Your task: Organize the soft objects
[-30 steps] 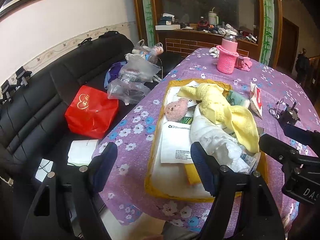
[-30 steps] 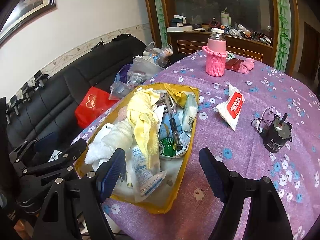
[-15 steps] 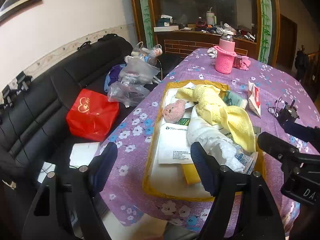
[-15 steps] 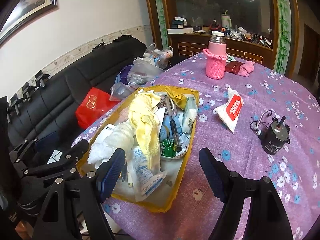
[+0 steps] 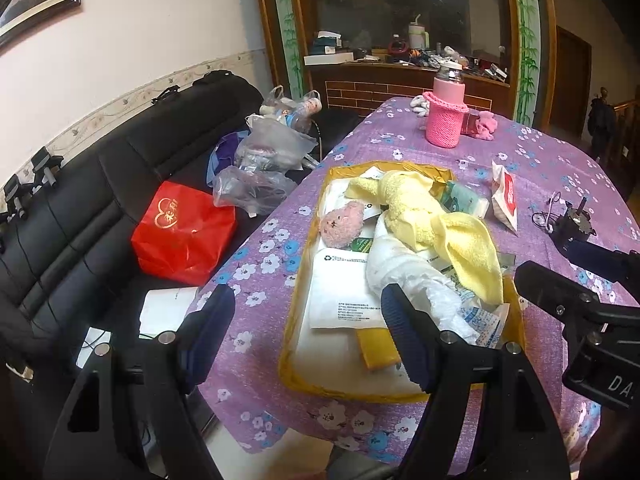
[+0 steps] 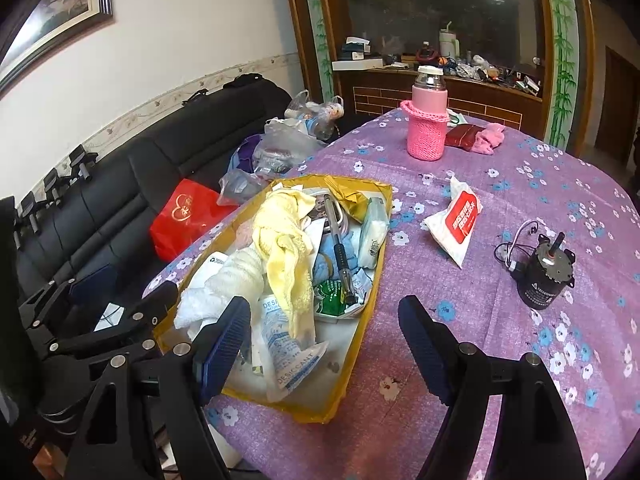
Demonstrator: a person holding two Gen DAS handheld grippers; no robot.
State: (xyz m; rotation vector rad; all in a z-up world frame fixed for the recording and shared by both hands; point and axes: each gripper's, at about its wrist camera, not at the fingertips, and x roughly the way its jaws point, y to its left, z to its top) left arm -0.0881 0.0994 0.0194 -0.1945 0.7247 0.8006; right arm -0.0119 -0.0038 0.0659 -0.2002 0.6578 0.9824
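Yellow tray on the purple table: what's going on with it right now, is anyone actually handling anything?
Not yet. A person holds two grippers above the near end of the yellow tray, and neither touches anything. The left gripper and right gripper are both open and empty. The tray is piled with a yellow towel, a white cloth, a small pink plush toy, desiccant packets and a pen. Sorting the soft items has not visibly begun.
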